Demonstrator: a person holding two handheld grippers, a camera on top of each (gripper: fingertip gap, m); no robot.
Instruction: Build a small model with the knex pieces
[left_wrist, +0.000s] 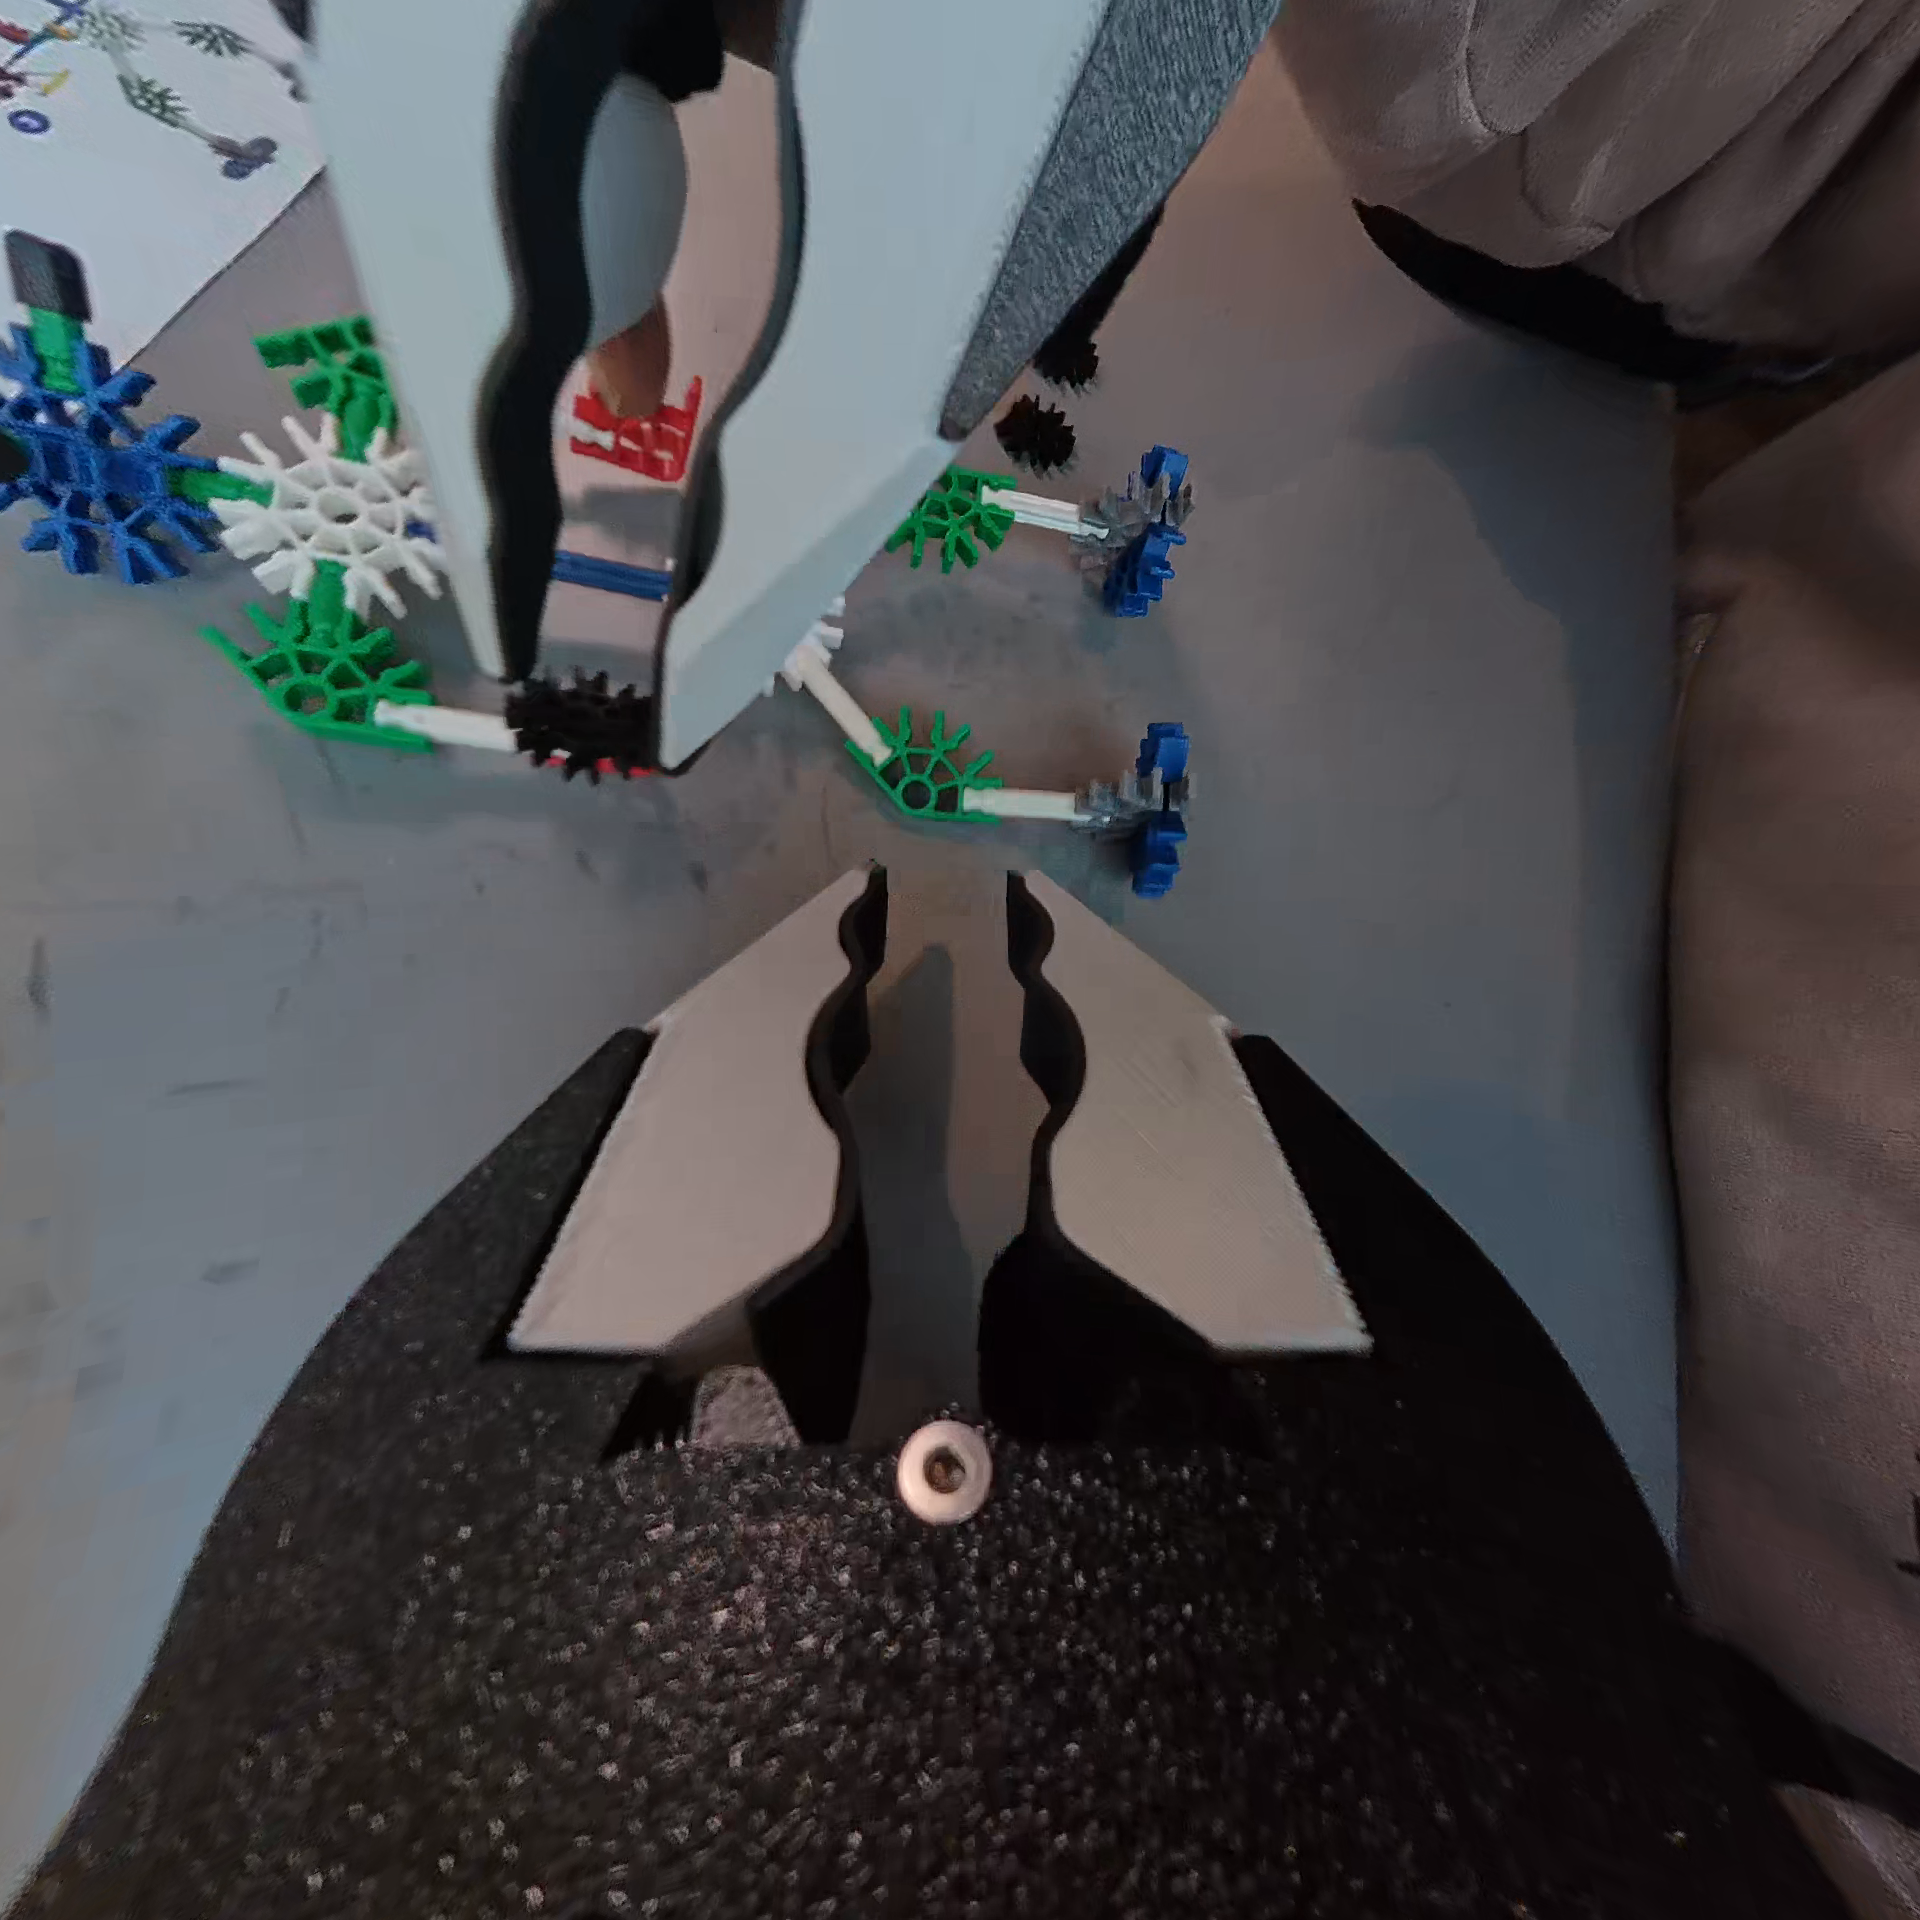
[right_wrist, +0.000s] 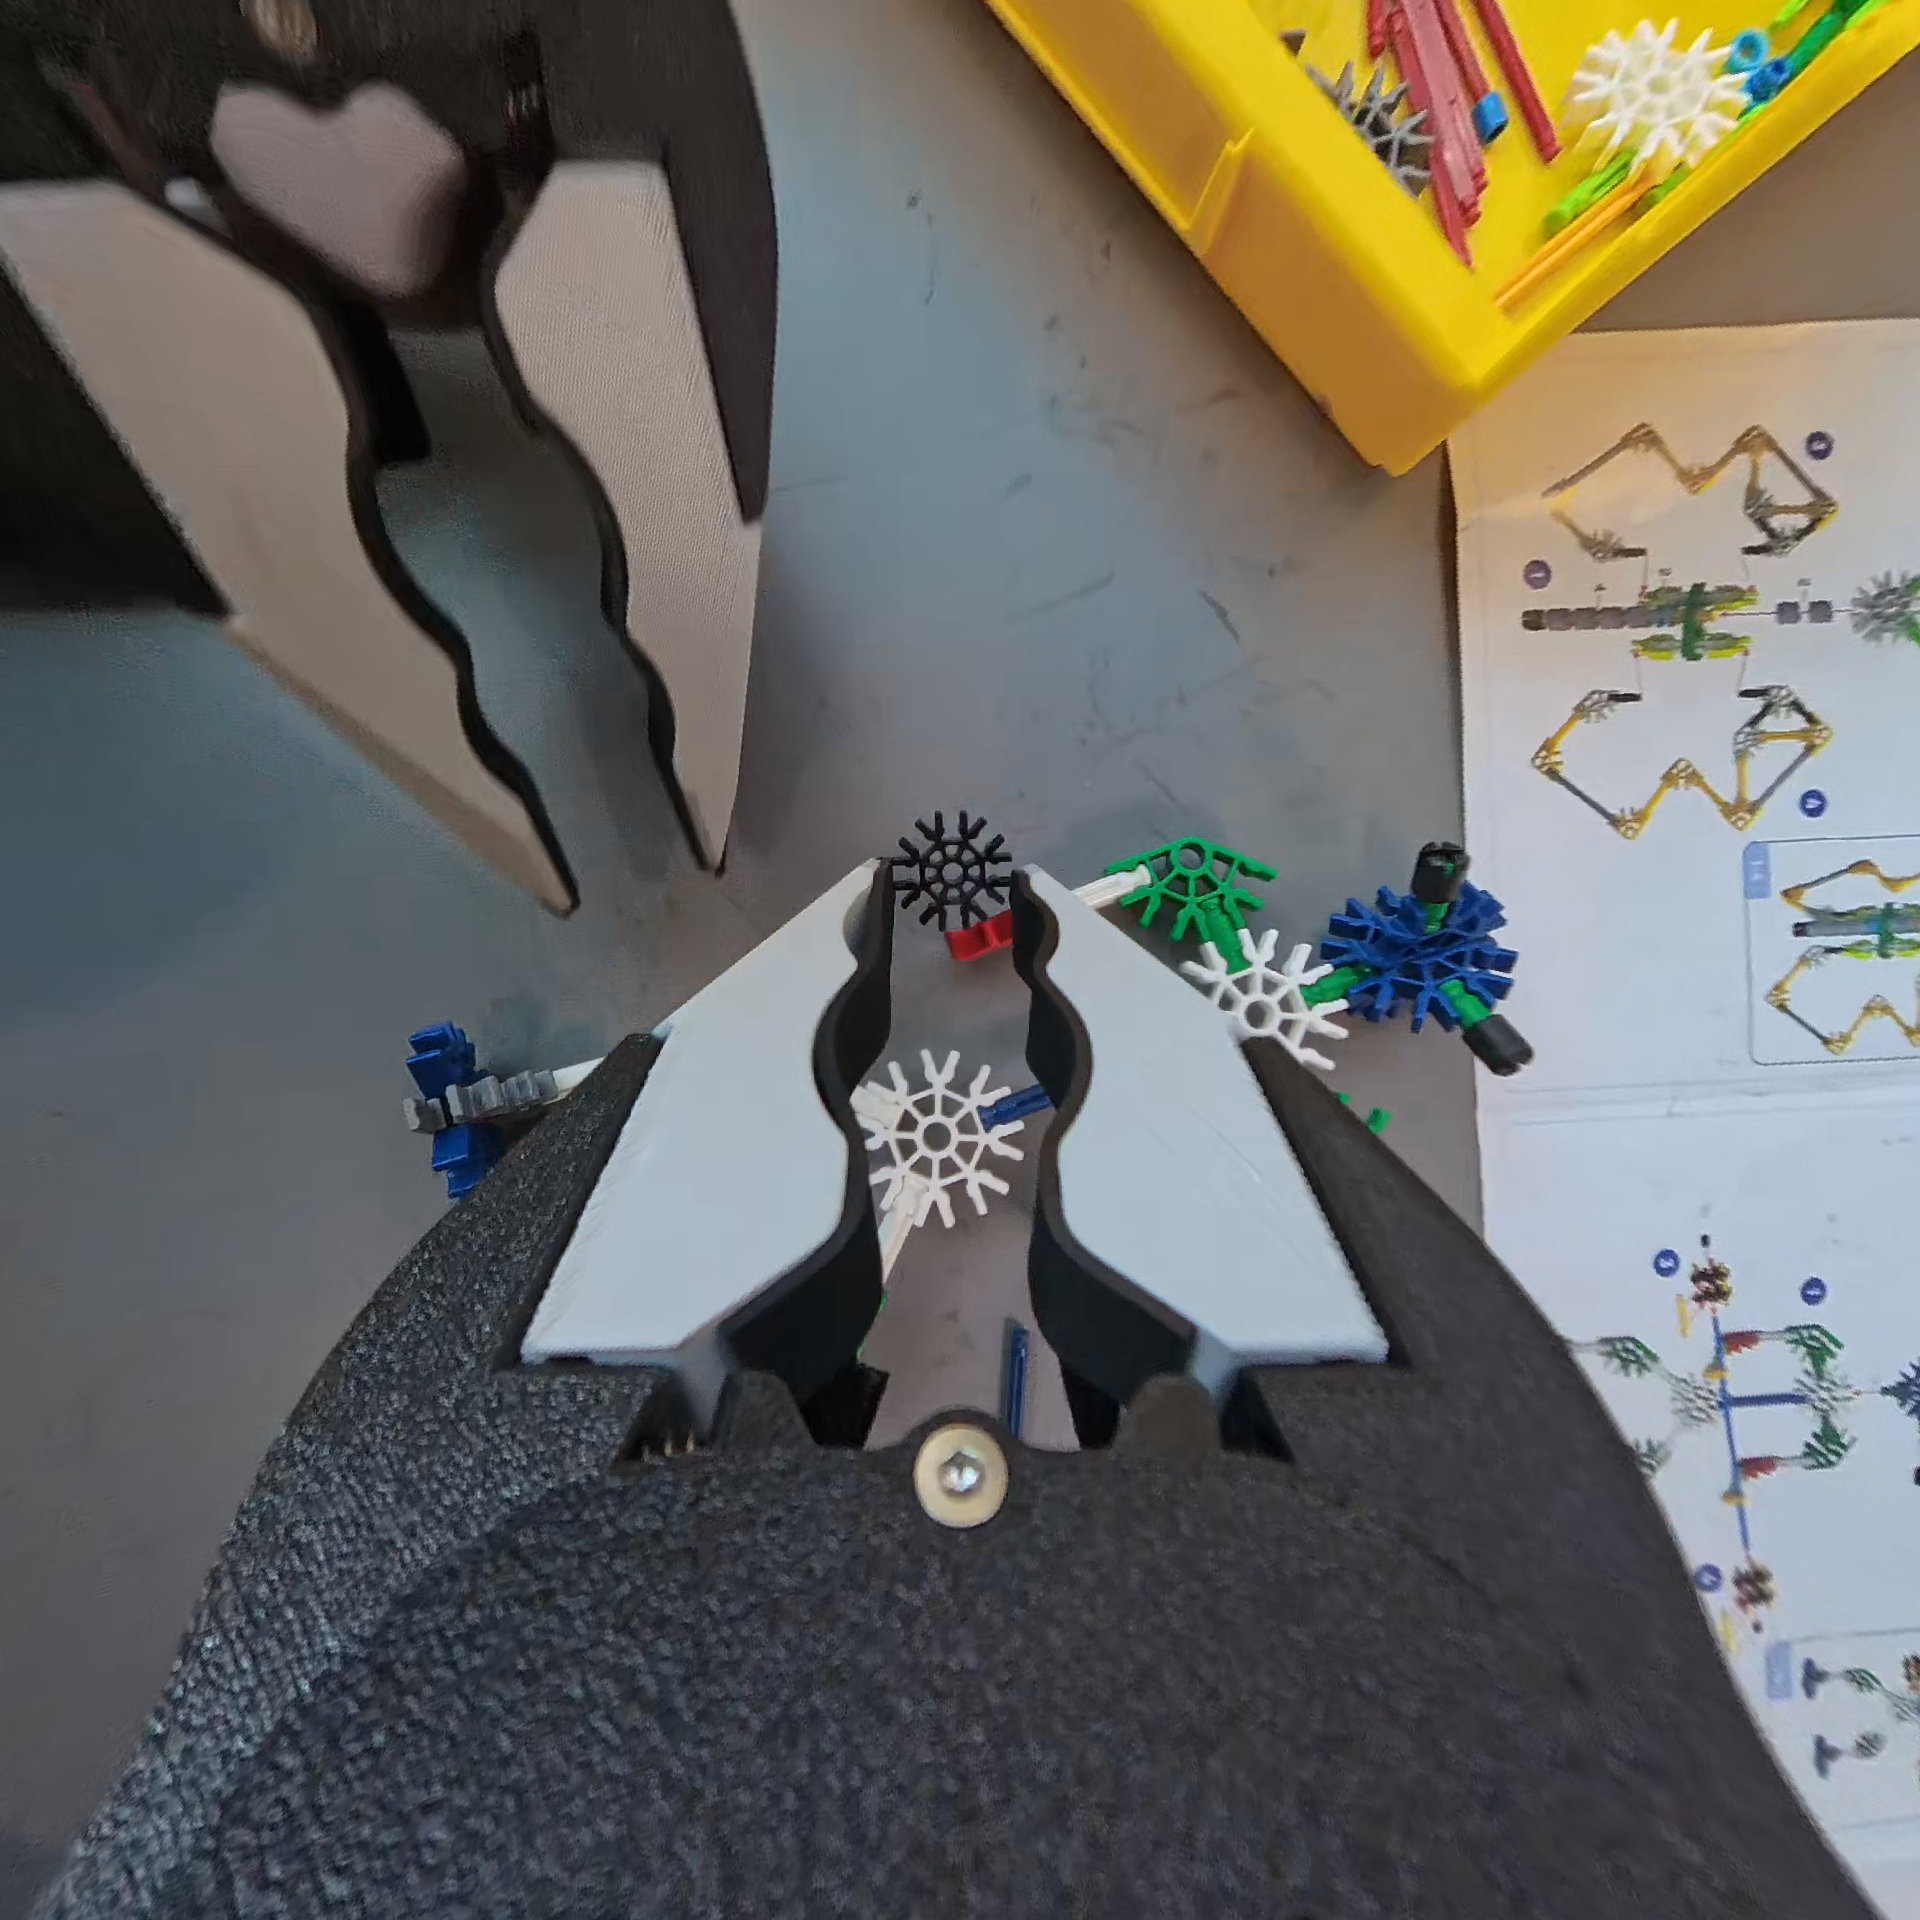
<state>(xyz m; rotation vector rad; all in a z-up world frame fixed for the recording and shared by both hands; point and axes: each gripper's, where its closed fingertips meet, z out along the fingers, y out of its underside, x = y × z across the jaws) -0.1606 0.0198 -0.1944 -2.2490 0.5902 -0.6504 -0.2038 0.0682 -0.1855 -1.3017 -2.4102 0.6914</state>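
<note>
Black snowflake connector (right_wrist: 951, 868), at twelve o'clock in the right wrist view, sits pinched between the right gripper (right_wrist: 951, 883) fingertips, steadying the rod-and-connector assembly (left_wrist: 925, 774), while the left gripper (left_wrist: 943, 883) hovers narrowly parted and empty over the grey table (left_wrist: 1351, 935).

The grey table (left_wrist: 1351, 1039) lies bare around the left gripper (left_wrist: 945, 873), whose fingertips stand parted over nothing, with open surface from 6 to 9 o'clock. At its 12 o'clock a green connector (left_wrist: 925, 774) with white rods blocks the way, and blue-and-grey pieces (left_wrist: 1148, 805) stand at 1 o'clock. The right gripper (right_wrist: 951, 883) comes down at 11 o'clock, its tips against a black snowflake connector (right_wrist: 951, 868). A cloth-covered mass (left_wrist: 1787, 935) walls off 3 o'clock. From the right gripper, a yellow bin (right_wrist: 1340, 281) sits at 1 o'clock and an instruction sheet (right_wrist: 1621, 1143) covers 3 o'clock.
</note>
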